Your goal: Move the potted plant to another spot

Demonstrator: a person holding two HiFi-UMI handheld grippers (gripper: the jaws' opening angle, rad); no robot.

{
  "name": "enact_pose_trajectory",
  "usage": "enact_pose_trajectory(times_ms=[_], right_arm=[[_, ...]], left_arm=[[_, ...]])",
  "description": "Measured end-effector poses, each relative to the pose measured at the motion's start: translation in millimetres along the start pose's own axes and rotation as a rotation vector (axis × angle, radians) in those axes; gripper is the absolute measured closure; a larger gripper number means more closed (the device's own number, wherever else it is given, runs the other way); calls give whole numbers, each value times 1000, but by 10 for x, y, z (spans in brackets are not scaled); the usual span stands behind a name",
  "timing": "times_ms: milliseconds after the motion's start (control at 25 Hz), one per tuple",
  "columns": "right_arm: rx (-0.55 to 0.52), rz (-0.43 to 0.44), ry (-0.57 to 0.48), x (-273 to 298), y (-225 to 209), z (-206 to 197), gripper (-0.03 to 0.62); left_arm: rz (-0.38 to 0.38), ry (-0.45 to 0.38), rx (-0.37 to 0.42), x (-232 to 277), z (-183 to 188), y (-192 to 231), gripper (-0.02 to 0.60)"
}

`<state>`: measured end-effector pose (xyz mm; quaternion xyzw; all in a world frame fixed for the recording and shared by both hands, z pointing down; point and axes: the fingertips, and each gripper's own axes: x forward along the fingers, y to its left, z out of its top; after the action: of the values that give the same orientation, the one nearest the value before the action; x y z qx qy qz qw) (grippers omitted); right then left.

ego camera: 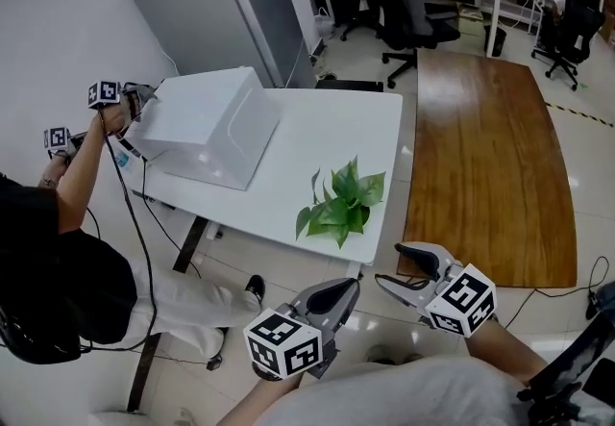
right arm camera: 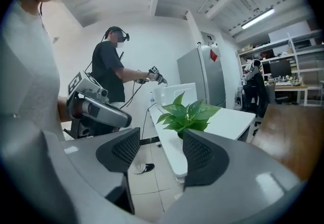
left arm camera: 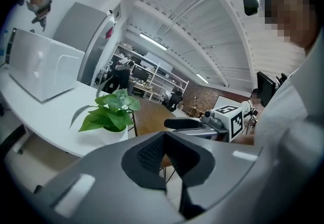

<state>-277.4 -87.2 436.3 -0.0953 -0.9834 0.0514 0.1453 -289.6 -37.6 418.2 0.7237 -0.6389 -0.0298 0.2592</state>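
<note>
The potted plant (ego camera: 338,211) stands upright at the near edge of the white worktop (ego camera: 317,126), just ahead of both your hands: your right gripper (ego camera: 389,263) aims at it with fingers (right arm camera: 202,154) partly open and empty, while your left gripper (ego camera: 346,289) is closed on nothing.

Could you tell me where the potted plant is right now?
In the head view the potted plant stands on the white table's near right corner, to the right of the white box.

One potted plant (ego camera: 338,208) and one white box (ego camera: 204,121) on one white table (ego camera: 332,131); one wooden table (ego camera: 485,155), one grey cabinet (ego camera: 207,6).
</note>
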Motion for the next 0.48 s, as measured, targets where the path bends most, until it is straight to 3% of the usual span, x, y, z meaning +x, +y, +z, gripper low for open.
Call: enact_pose_trajectory(times_ms=[80, 200, 480], right_arm=[[-6, 6, 3, 165, -66, -29, 280], [-7, -2, 19, 421, -211, -172, 116], [-106, -55, 96, 1053, -600, -592, 32]], left_arm=[[28, -5, -11, -94, -26, 76, 586], [64, -13, -41, -256, -88, 154, 586], [161, -18, -53, -603, -186, 485, 588]])
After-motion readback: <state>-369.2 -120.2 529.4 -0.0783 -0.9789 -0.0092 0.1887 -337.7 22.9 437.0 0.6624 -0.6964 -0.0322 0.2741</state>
